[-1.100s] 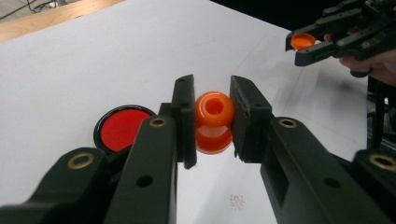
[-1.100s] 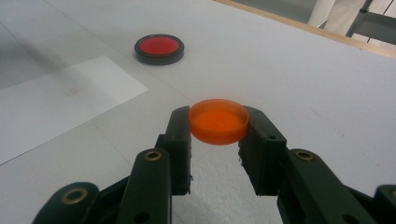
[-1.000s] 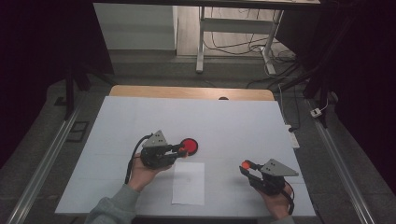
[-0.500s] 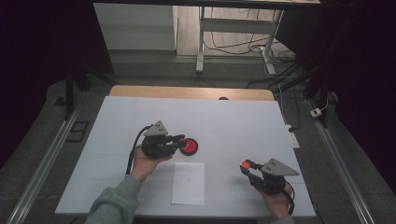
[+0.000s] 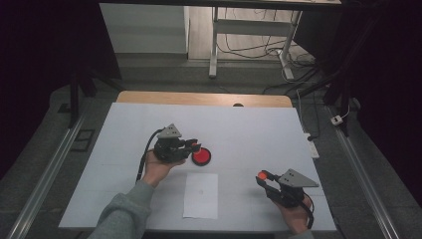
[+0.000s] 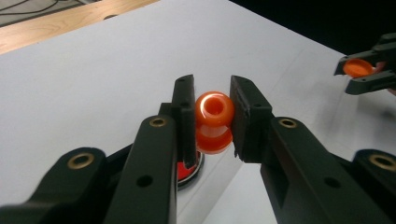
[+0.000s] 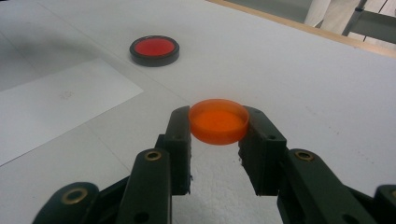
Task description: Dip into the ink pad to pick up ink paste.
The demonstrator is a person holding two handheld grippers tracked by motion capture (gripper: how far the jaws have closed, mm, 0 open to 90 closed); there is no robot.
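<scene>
My left gripper is shut on an orange spool-shaped piece with a hole in its top, gripped at its sides. It hangs just over the near-left edge of a red disc in a black rim that lies on the white table. That disc's edge peeks out below the left jaw. At the front right, my right gripper is shut on a flat round orange cap, held level above the table. From the right gripper view the red disc lies farther off to the left.
A white sheet of paper lies near the front edge between the two hands, also seen as the paper at the left. A wooden strip borders the table's far side. Metal rails run along both sides.
The left hand has moved a little away from the person with the orange spool, and its forearm reaches farther in. The right hand and the red disc have stayed put.
</scene>
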